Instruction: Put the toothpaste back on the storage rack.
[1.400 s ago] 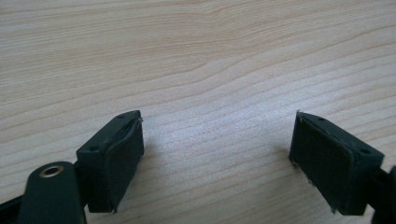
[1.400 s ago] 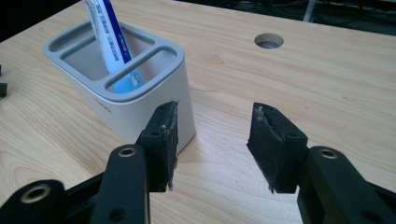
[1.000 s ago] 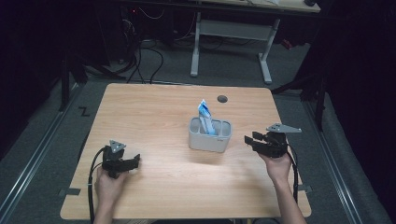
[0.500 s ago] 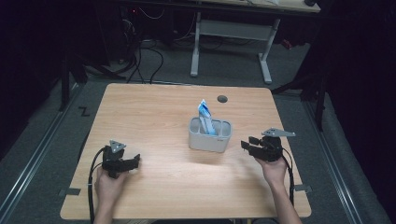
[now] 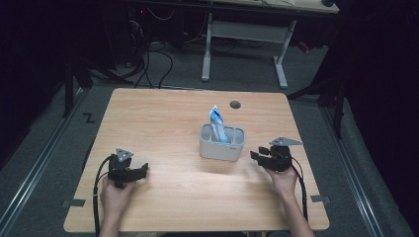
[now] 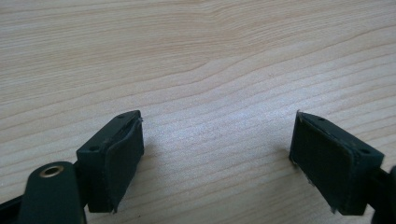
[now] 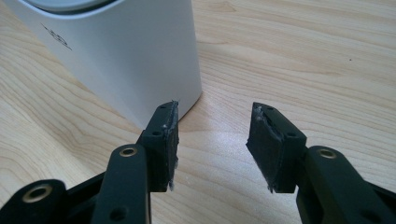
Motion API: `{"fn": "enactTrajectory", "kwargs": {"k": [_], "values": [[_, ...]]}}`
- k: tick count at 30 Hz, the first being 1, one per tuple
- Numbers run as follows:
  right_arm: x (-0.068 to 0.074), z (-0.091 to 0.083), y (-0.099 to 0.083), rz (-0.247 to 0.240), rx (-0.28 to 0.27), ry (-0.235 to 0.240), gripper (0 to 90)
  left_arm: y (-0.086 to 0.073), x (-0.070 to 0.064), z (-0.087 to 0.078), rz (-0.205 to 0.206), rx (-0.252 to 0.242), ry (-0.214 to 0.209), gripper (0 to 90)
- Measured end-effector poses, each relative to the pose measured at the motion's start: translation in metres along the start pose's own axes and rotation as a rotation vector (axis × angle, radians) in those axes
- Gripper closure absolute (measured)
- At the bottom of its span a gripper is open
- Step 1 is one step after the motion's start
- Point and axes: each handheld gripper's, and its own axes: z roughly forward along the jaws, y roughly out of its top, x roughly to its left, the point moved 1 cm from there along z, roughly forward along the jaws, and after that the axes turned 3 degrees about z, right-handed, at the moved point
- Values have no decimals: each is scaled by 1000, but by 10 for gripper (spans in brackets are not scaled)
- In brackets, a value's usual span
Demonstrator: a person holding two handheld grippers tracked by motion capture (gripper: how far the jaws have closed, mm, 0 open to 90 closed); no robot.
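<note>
**On the light wooden surface: one caddy, two hand-held grippers**

On the pale wood-grain rectangular surface (image 5: pixel 163 123), near its middle, stands a light grey plastic caddy with rounded corners (image 5: pixel 222 142). A blue-and-white soft packet (image 5: pixel 217 123) stands upright in the caddy's left part, its top rising above the rim.

Right gripper (image 5: pixel 260 157): black, held in the person's right hand (image 5: pixel 281 178), resting low over the surface. Fingers parted to a moderate gap, nothing between them. The caddy lies just ahead of the fingers; in the right gripper view the caddy's white wall (image 7: pixel 126 56) sits close beyond the tip of the left finger (image 7: pixel 164 140), whether touching cannot be told. Bare wood shows between and past the right finger.

Left gripper (image 5: pixel 141 170): black, held in the person's left hand (image 5: pixel 114 195), well apart from the caddy. Fingers (image 6: pixel 116 156) spread wide, empty; bare wood grain lies between and beyond them.

A small dark round grommet (image 5: pixel 235 104) sits in the surface beyond the caddy.
</note>
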Motion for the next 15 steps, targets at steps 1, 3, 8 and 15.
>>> {"fn": "enactTrajectory", "kwargs": {"k": [1, 3, 8, 15], "values": [[0, 1, 0, -2, -1, 0, 523, 0, 0, 0, 0, -1, 1, 178], [0, 3, -2, 2, 0, -2, 519, 0, 0, 0, 0, 0, 0, 178], [0, 10, -6, -5, 18, -17, 506, 0, 0, 0, 0, 0, 0, 178], [-1, 13, -8, 4, 18, -29, 499, 0, 0, 0, 0, 0, 0, 178]]}}
